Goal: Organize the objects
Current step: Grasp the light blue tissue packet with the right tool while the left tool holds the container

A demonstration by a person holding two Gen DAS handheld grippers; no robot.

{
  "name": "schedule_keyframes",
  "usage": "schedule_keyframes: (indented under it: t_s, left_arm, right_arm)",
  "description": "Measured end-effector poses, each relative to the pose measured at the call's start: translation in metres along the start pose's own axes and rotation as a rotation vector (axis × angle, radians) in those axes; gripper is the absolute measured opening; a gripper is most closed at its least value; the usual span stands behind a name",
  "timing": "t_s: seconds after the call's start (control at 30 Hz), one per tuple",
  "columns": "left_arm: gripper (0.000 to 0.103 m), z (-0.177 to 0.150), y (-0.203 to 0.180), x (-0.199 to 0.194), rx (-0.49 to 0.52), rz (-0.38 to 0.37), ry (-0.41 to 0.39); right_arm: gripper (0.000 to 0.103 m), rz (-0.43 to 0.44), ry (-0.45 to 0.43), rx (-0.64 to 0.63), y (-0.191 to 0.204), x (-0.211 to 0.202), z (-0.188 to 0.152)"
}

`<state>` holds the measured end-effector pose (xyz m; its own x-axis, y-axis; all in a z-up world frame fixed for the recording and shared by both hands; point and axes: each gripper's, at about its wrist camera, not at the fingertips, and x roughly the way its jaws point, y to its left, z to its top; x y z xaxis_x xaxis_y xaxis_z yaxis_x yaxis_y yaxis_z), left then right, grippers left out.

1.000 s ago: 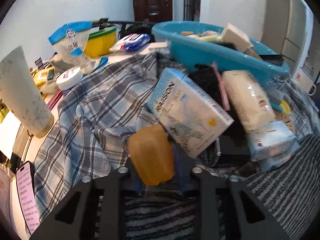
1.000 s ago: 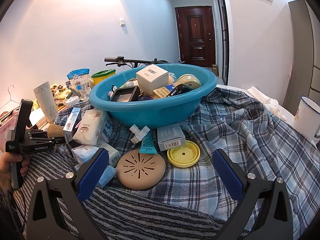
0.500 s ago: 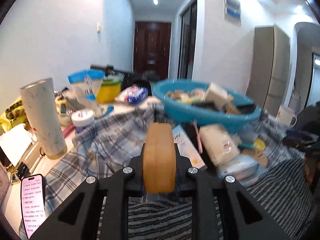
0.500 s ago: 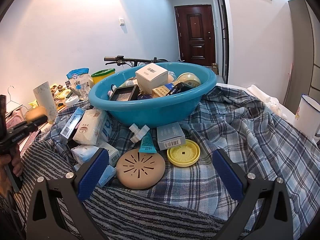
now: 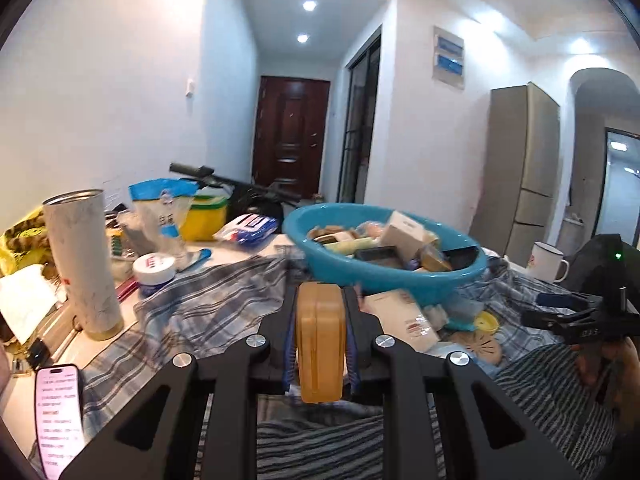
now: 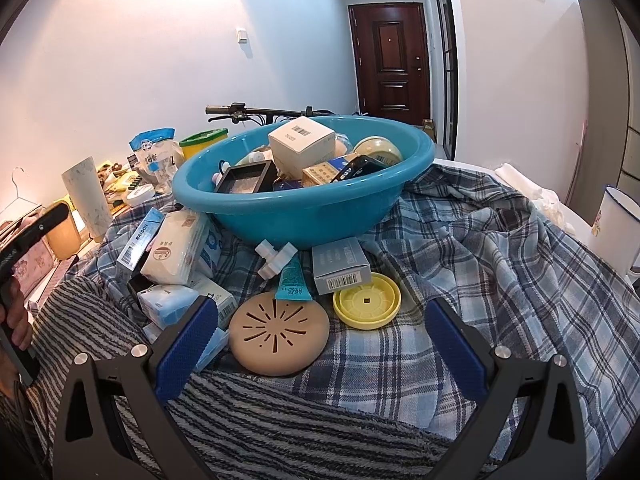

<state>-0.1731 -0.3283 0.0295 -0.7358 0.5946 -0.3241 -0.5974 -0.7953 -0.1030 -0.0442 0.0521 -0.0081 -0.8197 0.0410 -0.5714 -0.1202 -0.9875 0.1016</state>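
Observation:
My left gripper is shut on an orange-yellow soap bar and holds it up in the air, left of and in front of the blue basin. The basin is full of boxes and small items. My right gripper is open and empty, low over a tan round lid and a yellow round lid on the plaid cloth. A tissue pack, a RAISON box and a grey barcode box lie in front of the basin.
A white tumbler, a phone, a white jar and a blue-white bag stand at the left. A white mug stands at the right. A striped towel lies nearest me.
My left gripper has lifted the soap bar off the cloth and tilted up, so its view now looks level across the room. The right gripper has not moved.

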Motion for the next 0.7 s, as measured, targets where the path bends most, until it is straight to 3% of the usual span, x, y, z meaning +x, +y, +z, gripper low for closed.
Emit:
schedule_keyframes:
  t_s: [0.1,0.3,0.53,0.6,0.7]
  left_arm:
    - [0.021,-0.007,0.001,0.014,-0.010,-0.007,0.064]
    - [0.021,-0.009,0.012,0.018,-0.080,-0.026,0.067]
    - [0.021,-0.010,0.001,0.017,-0.033,-0.007,0.051]
    - [0.021,-0.010,0.001,0.016,-0.028,-0.006,0.047]
    - [0.021,-0.010,0.001,0.015,-0.029,-0.007,0.048]
  right_arm:
    - [0.103,0.000,-0.004,-0.007,0.002,-0.001,0.000]
    - [0.103,-0.001,-0.014,-0.048,0.010,-0.004,0.000]
    - [0.103,0.050,0.003,-0.103,0.025,-0.008,0.002]
    - [0.103,0.109,0.044,-0.080,0.030,-0.006,0.003]
    - [0.103,0.268,0.135,-0.027,0.040,0.001,0.001]
